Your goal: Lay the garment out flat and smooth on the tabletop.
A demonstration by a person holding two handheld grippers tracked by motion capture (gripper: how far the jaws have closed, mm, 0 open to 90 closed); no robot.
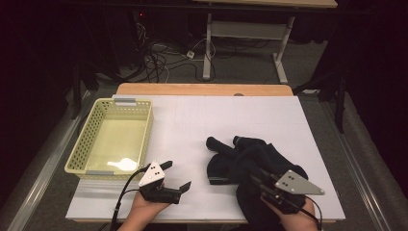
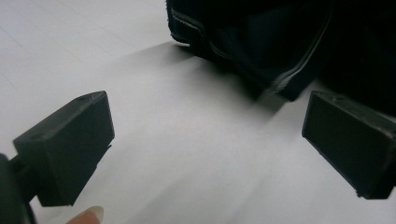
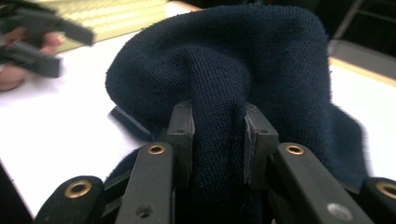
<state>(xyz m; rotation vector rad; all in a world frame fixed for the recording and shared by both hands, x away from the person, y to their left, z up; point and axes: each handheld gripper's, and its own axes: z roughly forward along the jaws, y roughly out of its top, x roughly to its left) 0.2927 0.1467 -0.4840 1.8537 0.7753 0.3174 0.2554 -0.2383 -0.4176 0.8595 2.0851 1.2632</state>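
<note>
Dark navy knit fabric is pinched between the jaws of the right tool [image 3: 212, 140], whose pads are clenched on a fold of the garment [image 3: 219, 60]; in the right gripper view the cloth rises in a hump above the jaws and drapes down around them on both sides. From the high view the right tool [image 1: 260, 179] sits at the near right of the surface, a hand behind it, with the grey three-cornered plate on top and the garment [image 1: 240, 156] heaped just ahead of it and partly under it, sleeves or ends trailing toward the middle of the surface.

The left tool [image 1: 174, 175] rests in the other hand at the near edge, left of the garment and apart from it. Its jaws stand wide and released, holding nothing; in the left gripper view they frame bare white surface [image 2: 187, 154], with a hemmed edge of the garment [image 2: 261, 42] lying just beyond them, not touching.

A pale yellow perforated basket [image 1: 84, 139] stands on the left side of the white surface [image 1: 231, 115], just beyond the left tool. A wooden edge shows along the far side of the surface. Behind it lie grey floor, a tangle of cables [image 1: 159, 57] and the metal legs of another desk [image 1: 208, 48], in a dim room.
</note>
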